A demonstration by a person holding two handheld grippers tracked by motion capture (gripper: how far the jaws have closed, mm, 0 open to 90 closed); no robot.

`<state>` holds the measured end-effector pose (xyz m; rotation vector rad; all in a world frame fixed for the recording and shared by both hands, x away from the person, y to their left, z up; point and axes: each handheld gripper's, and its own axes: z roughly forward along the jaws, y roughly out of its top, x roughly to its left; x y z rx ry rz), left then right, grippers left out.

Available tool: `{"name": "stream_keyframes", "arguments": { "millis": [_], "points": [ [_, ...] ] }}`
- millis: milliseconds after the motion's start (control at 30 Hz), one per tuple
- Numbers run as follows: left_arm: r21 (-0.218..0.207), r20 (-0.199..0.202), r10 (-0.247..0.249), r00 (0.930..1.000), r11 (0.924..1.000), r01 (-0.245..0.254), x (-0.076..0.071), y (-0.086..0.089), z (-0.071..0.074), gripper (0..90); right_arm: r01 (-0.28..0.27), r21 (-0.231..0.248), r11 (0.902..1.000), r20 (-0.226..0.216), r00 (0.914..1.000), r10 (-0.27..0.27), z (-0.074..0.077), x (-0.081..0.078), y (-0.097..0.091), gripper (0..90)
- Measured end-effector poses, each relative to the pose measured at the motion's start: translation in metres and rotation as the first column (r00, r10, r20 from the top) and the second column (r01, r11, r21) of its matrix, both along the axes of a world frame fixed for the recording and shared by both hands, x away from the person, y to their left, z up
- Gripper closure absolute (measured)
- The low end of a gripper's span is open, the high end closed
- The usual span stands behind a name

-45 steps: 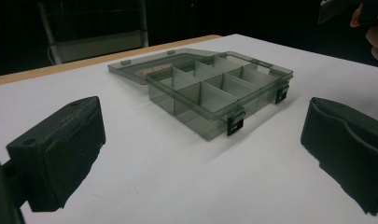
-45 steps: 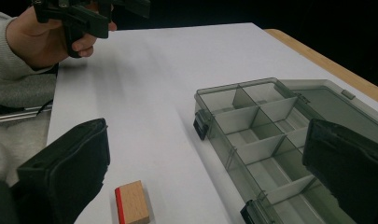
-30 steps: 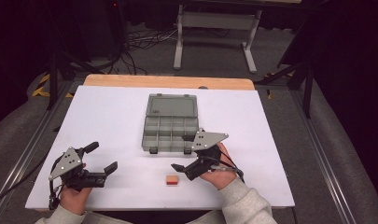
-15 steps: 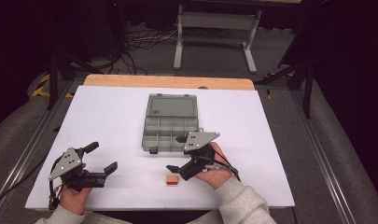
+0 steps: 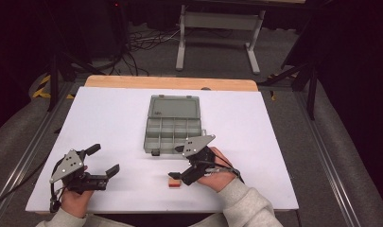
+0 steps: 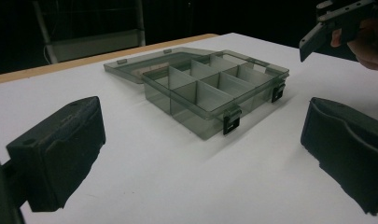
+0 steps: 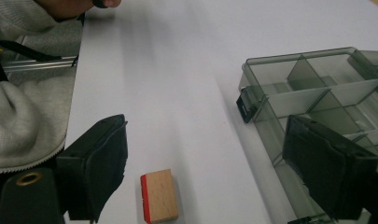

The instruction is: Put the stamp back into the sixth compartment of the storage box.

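My right gripper (image 5: 178, 162) jaws wide over small red-edged wooden block (image 7: 159, 194) near surface's front edge; left gripper (image 5: 104, 160) wide too.

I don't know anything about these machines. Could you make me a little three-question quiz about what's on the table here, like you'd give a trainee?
1. True or false: the lid of the box lies open.
2. Which gripper is nearer the block: A) left gripper B) right gripper?
3. Fill in: the block is wood with one ____ end.

Key: 1 true; the compartments look empty. 2 B; its fingers stand apart, the block between them, untouched. 3 red.
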<state>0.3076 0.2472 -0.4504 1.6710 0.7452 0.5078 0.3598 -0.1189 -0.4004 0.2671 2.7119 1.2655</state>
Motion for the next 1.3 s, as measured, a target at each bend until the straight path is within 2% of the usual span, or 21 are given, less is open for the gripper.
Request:
{"name": "stream_keyframes", "arguments": {
  "millis": [367,633,700,733,833,900,933,1000,1300],
  "points": [
    [0.003,-0.001,0.0,1.0,1.0,0.0,0.0,0.0,0.0,0.7,-0.053,-0.085,0.9949,-0.061,0.997,0.048,-0.008,0.0,0.005,17.2],
    [0.001,-0.001,0.0,1.0,1.0,0.0,-0.001,-0.001,0.0,0.7,-0.089,-0.13,0.9875,-0.102,0.9919,0.076,-0.014,0.001,0.01,20.6],
    [0.003,-0.003,0.001,1.0,1.0,-0.001,-0.001,-0.001,0.0,0.6,-0.095,-0.129,0.9871,-0.114,0.9903,0.08,-0.014,0.0,0.01,21.0],
    [0.003,-0.002,0.0,1.0,1.0,0.0,0.0,-0.001,0.0,0.6,-0.097,-0.138,0.9857,-0.105,0.9911,0.083,-0.015,0.001,0.01,21.5],
    [0.003,-0.003,0.001,1.0,1.0,-0.001,-0.001,-0.001,0.0,0.7,-0.11,-0.149,0.9827,-0.118,0.9886,0.093,-0.016,0.001,0.012,23.5],
    [0.001,-0.001,0.001,1.0,1.0,-0.001,-0.001,-0.001,0.0,0.6,-0.121,-0.165,0.979,-0.116,0.988,0.102,-0.017,0.002,0.013,25.0],
    [0.0,-0.002,0.0,1.0,1.0,0.0,0.0,-0.001,0.0,0.6,-0.126,-0.17,0.9774,-0.136,0.9854,0.103,-0.017,0.001,0.013,25.1],
    [0.0,-0.002,0.0,1.0,1.0,0.0,-0.001,-0.001,0.0,0.6,-0.136,-0.197,0.9709,-0.133,0.9849,0.111,-0.019,0.002,0.015,25.8],
    [0.001,-0.003,-0.001,1.0,1.0,0.001,0.0,-0.001,0.0,0.6,-0.166,-0.243,0.9557,-0.131,0.9819,0.137,-0.024,0.002,0.02,31.6]
  ]
}}
